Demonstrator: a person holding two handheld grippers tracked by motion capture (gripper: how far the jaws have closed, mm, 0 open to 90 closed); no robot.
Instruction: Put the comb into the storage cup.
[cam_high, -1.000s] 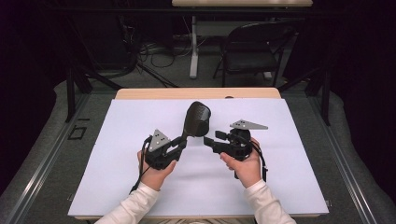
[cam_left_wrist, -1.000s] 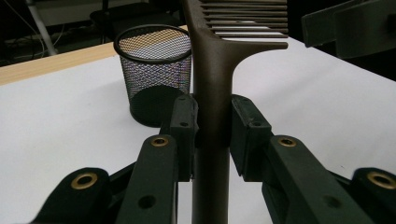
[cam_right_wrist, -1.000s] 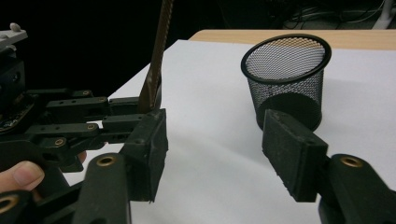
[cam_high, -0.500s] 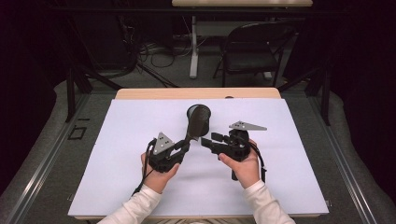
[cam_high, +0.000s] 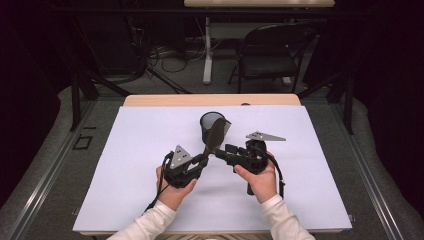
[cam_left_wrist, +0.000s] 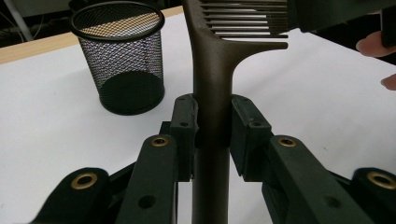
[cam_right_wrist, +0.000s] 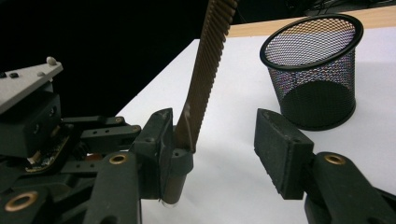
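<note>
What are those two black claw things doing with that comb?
A person holds a tool in each hand over a white table. The left tool is clamped on the handle of a brown comb, holding it up. The right tool has just been closing around the comb's toothed end; one pad touches the comb, the other stands apart. A black mesh cup stands empty just behind, upright.

A white sheet (cam_high: 300, 165) is laid over the wooden tabletop (cam_high: 210, 100). Grey carpet (cam_high: 45, 150) is seen around it. Behind, a black folding chair (cam_high: 267, 57) stands beside a white table leg (cam_high: 207, 50); cables (cam_high: 165, 52) lie on the floor. The far room is left in darkness.
</note>
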